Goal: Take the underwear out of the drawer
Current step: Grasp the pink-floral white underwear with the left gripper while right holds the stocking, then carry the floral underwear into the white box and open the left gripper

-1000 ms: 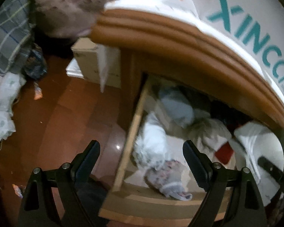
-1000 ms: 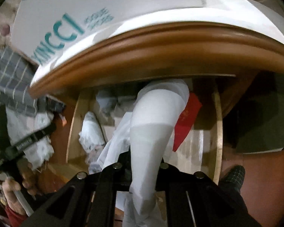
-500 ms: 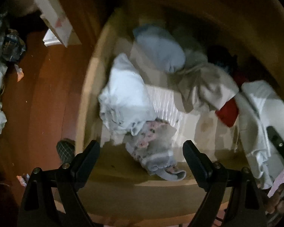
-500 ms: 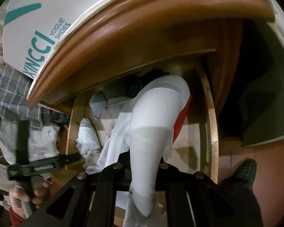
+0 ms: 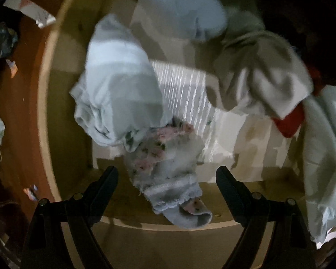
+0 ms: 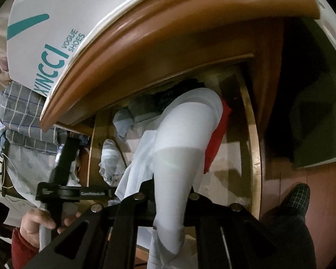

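The left gripper [image 5: 166, 180] has come down over the open drawer [image 5: 42, 103] and tipped to point steeply into it; a second ago it looked across the nightstand front and the floor, and now its view is filled by the drawer's contents. Its jaws stand wide and are closing slightly, with nothing pressed between them. Directly between and just ahead of them lies a floral underwear piece [image 5: 165, 157] with a lace-edged band, draped toward the drawer's front wall. It touches a pale blue folded garment [image 5: 116, 94] on its left. A beige garment [image 5: 264, 78] and a red cloth [image 5: 289, 123] lie farther right, well apart from the jaws.

The right gripper [image 6: 168, 215] has barely shifted. Its jaws are closed on a white garment [image 6: 181, 148], which stretches from the drawer's rear up and over the front edge. In the right wrist view the person's hand [image 6: 37, 226] holding the left tool is visible at the drawer's left side, below the shoe box [image 6: 62, 33] on the nightstand's top surface.

Judged from this, one garment is already being drawn out, and the left descent sets up a second pick. The floral piece is centred for closure. The risk is catching the adjoining blue garment with it.
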Tool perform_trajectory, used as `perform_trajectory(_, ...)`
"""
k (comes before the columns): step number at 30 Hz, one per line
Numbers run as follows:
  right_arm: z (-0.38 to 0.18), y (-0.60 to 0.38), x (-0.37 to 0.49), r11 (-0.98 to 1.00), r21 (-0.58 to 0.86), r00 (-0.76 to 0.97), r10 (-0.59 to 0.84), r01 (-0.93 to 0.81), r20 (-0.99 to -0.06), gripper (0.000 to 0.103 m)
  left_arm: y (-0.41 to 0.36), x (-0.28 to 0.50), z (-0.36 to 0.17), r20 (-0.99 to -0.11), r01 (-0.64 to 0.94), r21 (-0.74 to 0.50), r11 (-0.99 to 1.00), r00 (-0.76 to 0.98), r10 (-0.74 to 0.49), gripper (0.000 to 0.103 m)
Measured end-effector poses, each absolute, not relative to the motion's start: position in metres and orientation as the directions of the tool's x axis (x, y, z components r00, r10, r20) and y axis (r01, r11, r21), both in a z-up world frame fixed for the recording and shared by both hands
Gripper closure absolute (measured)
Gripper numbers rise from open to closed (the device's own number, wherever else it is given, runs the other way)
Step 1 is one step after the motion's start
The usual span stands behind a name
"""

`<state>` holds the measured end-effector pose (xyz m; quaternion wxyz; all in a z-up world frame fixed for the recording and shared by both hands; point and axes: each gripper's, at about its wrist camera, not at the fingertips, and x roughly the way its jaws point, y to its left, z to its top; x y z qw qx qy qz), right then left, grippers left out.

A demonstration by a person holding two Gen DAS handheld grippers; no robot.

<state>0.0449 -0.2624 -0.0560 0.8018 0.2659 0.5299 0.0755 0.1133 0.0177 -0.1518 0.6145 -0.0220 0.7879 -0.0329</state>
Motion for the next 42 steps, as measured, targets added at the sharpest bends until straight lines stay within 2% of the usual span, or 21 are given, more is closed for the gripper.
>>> perform_trajectory(4, -0.056, -0.264, 0.045, 0.841, 0.515, 0.420, 0.413, 0.163, -0.808, 0.095, 0.016, 0.115, -0.154, -0.967, 0.012, -0.045, 0.999, -0.253, -0.040, 0.021)
perform_trajectory(6, -0.056, -0.262, 0.046, 0.840, 0.518, 0.414, 0.419, 0.160, -0.808, 0.095, 0.015, 0.116, -0.155, -0.965, -0.001, -0.043, 0.999, -0.260, -0.042, 0.040)
perform_trajectory(7, -0.057, -0.261, 0.046, 0.841, 0.518, 0.410, 0.422, 0.156, -0.809, 0.095, 0.015, 0.116, -0.159, -0.961, -0.006, -0.048, 0.999, -0.274, -0.047, 0.054)
perform_trajectory(13, -0.057, -0.256, 0.046, 0.844, 0.517, 0.401, 0.430, 0.140, -0.809, 0.095, 0.024, 0.105, -0.154, -0.971, -0.012, -0.071, 0.997, -0.228, -0.072, 0.074)
perform_trajectory(16, -0.057, -0.257, 0.046, 0.848, 0.512, 0.399, 0.425, 0.140, -0.813, 0.095, 0.027, 0.097, -0.145, -0.979, -0.011, -0.086, 0.996, -0.184, -0.086, 0.080)
perform_trajectory(25, -0.058, -0.251, 0.047, 0.875, 0.468, 0.398, 0.387, 0.128, -0.832, 0.095, 0.035, 0.074, -0.098, -0.990, 0.005, -0.144, 0.990, 0.002, -0.144, 0.085)
perform_trajectory(33, -0.054, -0.244, 0.048, 0.920, 0.383, 0.414, 0.316, 0.087, -0.853, 0.095, 0.038, 0.050, -0.022, -0.965, 0.112, -0.092, 0.989, 0.235, -0.117, 0.085)
perform_trajectory(42, -0.055, -0.244, 0.050, 0.928, 0.360, 0.417, 0.294, 0.090, -0.860, 0.095, 0.047, 0.038, 0.067, -0.886, 0.191, -0.031, 0.981, 0.450, -0.116, 0.085)
